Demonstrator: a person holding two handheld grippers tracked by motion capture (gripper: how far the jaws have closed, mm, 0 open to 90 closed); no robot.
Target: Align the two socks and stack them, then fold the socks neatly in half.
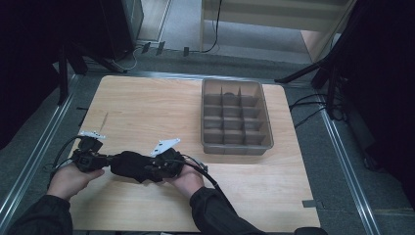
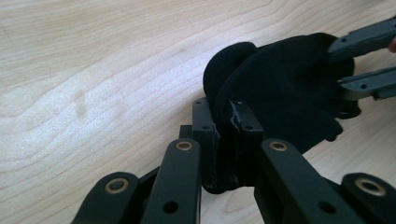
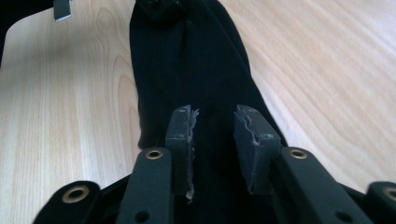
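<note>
Dim, soft high view with dark edges; both gripper views brighter, near parts slightly blurred.

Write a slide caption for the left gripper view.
Left claw clamped shut on the edge of a soft black fabric piece, above a light wooden table.

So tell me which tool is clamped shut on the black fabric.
The left tool: its pads pinch the black fabric piece, while the right tool stands parted.

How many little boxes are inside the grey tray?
12 in the tray: three across, four rows from far end to near end. A dark thing shows in one far compartment.
</note>
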